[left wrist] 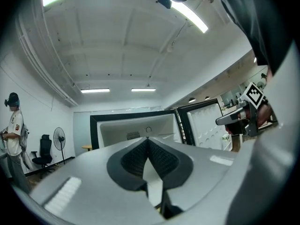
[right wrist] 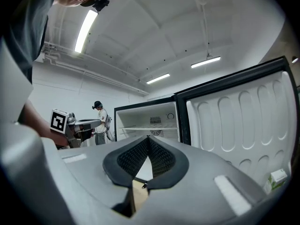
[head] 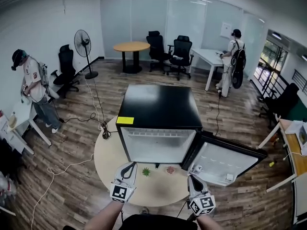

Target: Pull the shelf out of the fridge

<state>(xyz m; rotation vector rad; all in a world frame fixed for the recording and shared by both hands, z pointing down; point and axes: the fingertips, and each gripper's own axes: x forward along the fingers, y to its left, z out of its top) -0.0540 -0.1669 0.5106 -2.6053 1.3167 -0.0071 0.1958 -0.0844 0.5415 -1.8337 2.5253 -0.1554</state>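
A black mini fridge [head: 158,109] stands on a round table [head: 110,162], its door [head: 225,162] swung open to the right. Inside, a thin white shelf [head: 153,133] runs across the upper part; the right gripper view shows the shelf [right wrist: 147,128] level in the white cavity. Both grippers hover over the table's near edge, short of the fridge opening. My left gripper [head: 128,166] is shut with nothing held, its fingertips meeting [left wrist: 148,138]. My right gripper [head: 192,178] is also shut and empty, its jaws closed together [right wrist: 148,137].
A small green item [head: 146,171] and a pink one [head: 170,169] lie on the table before the fridge. A small carton [right wrist: 276,177] sits in the door. One person [head: 33,87] stands at the left, another [head: 232,56] at the back right. Cables [head: 96,114] trail across the floor.
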